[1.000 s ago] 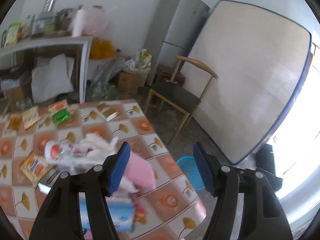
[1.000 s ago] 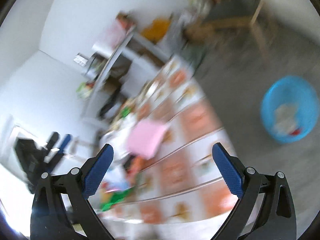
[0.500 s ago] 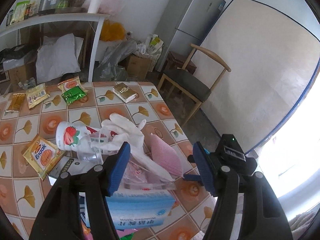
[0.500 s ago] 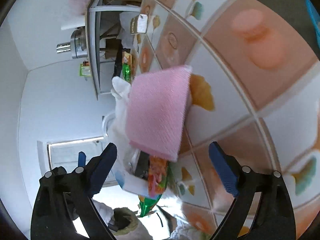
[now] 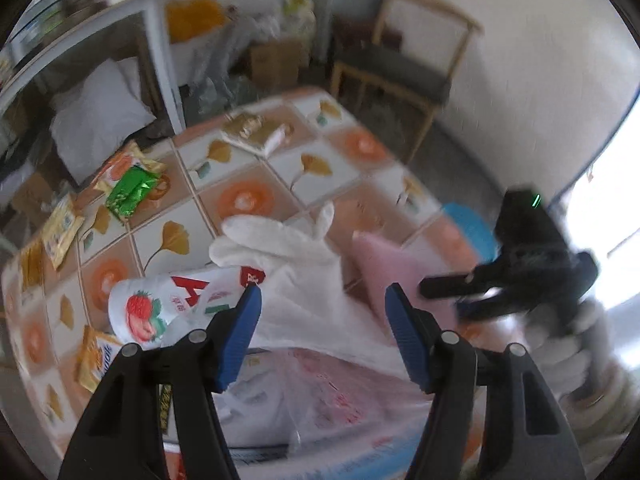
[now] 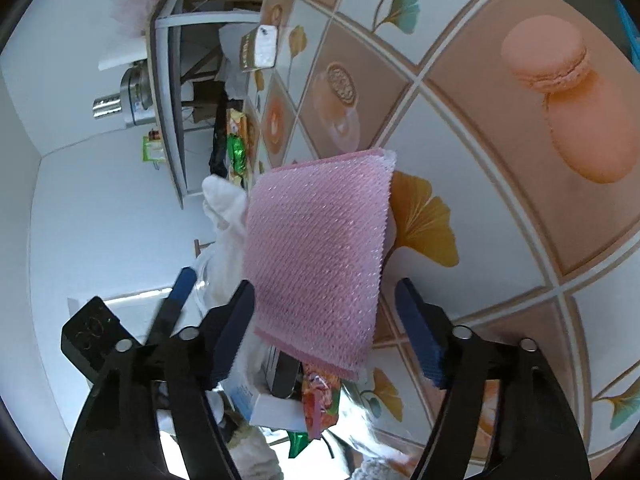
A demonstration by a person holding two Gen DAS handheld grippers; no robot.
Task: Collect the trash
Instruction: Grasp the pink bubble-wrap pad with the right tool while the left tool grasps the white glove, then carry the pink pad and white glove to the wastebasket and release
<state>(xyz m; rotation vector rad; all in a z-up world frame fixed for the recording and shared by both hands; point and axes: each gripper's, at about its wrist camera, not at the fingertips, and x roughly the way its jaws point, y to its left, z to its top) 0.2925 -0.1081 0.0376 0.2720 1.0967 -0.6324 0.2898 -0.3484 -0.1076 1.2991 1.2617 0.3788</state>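
Note:
A pile of trash lies on the tiled-pattern table (image 5: 244,200): a white glove (image 5: 288,256), a pink bubble pouch (image 5: 392,264) and a strawberry-print pouch (image 5: 152,308). My left gripper (image 5: 324,320) hovers open just above the glove and a clear plastic bag, with nothing pressed between its pads. In the right wrist view the pink bubble pouch (image 6: 316,248) stands between the pads of my right gripper (image 6: 326,320). Its jaws are closing, with a gap still showing at the right pad. The right gripper also appears, blurred, at the pouch's right in the left wrist view.
Snack wrappers, among them a green one (image 5: 130,192) and yellow ones, lie on the far left of the table. A blue basket (image 5: 468,224) sits on the floor past the table's edge. Behind stand a wooden chair (image 5: 400,68) and a cluttered shelf (image 5: 152,40).
My left gripper has dropped and tilted down over the pile. My right gripper has swung from above the floor onto the table, and its jaws have narrowed around the pink pouch.

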